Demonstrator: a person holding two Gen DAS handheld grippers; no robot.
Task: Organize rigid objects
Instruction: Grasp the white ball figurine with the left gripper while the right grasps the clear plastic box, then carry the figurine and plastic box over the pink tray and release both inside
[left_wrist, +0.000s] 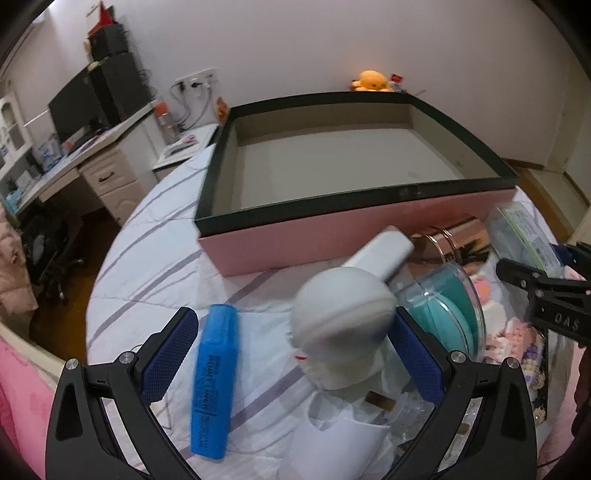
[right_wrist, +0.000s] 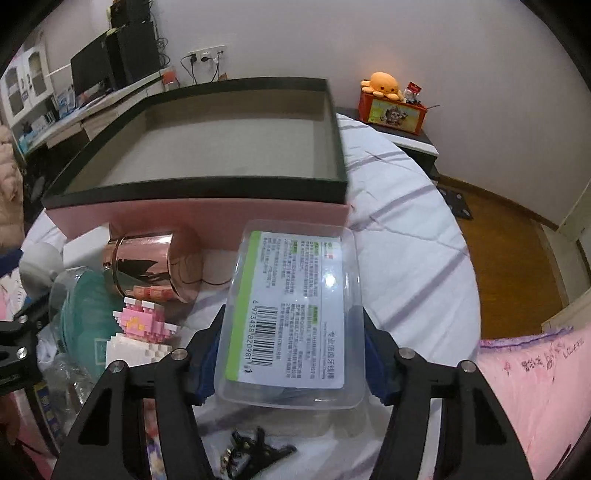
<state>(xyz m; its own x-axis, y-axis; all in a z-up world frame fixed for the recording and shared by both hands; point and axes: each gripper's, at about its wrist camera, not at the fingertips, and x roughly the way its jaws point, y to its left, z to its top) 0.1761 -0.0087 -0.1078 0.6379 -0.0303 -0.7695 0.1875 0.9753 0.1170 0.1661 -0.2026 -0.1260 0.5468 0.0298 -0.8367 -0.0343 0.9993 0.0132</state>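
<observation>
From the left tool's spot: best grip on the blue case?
Grip the blue case across its narrow width, near the middle of its length, coming down from above. It lies flat on the bedspread with its long sides bare, between the open left tool's pads but nearer the left one. The white hair dryer crowds the right side, so shift left first.

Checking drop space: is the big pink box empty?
Empty. The box shows bare floor wall to wall in both views; the clutter all lies outside on the bed.
</observation>
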